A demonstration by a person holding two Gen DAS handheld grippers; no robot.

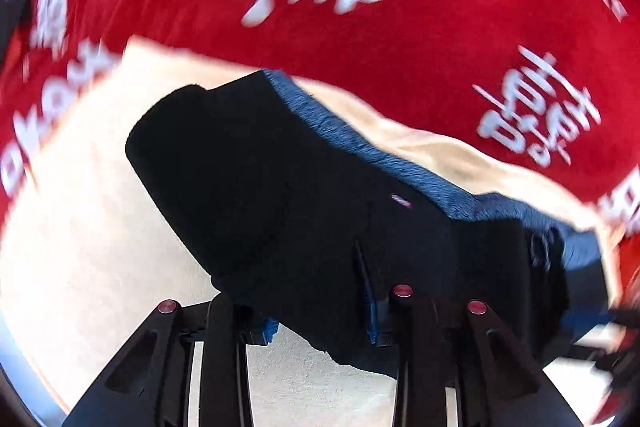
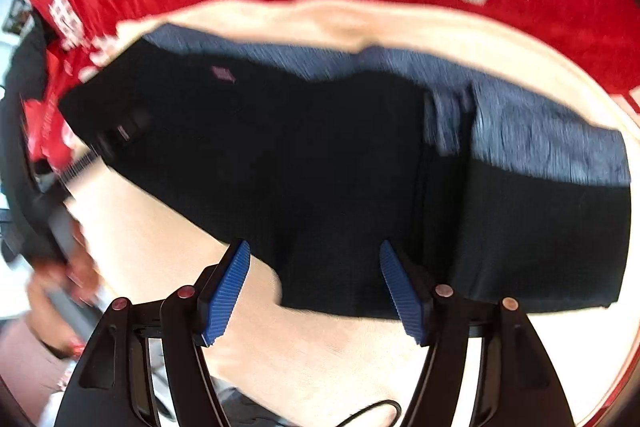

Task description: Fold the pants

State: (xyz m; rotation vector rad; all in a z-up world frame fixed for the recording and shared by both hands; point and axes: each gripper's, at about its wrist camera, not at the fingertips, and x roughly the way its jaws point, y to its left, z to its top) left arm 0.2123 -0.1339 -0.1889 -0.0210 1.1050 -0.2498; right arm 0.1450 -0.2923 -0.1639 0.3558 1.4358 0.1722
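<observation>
Status of fold, judged from both wrist views.

The dark pants (image 1: 280, 195) lie on a cream cloth (image 1: 80, 211) spread over a red cloth with white characters (image 1: 320, 27); whether a desk or something else is underneath, we cannot tell. The garment already reads as a compact, roughly rectangular bundle, not a full-length pair: we see a lighter blue layer along the far edge, beyond the black top layer, and a small tag on the black surface. We take this as at least one fold done, probably more.

Left tongs (image 1: 320, 319): the fingers are partly buried under the near edge of the pants, with blue pad material showing at each side and fabric across the gap. They look spread with cloth between them; we cannot tell whether they are pinching it.

Right tongs (image 2: 320, 287): released, blue ribbed pads (image 2: 228, 291) wide apart, straddling the near edge of the pants (image 2: 320, 167), which lie directly ahead of and between the fingers. No fabric is clamped. The person's hand (image 2: 68, 275) shows blurred at far left in this view.

Both frames are motion-blurred, so edges are approximate.

Remaining, in our judgement: possibly one last fold or a squaring-up of the bundle, since the blue layer sticks out unevenly past the black one on the far side. Otherwise the task looks near its end.
</observation>
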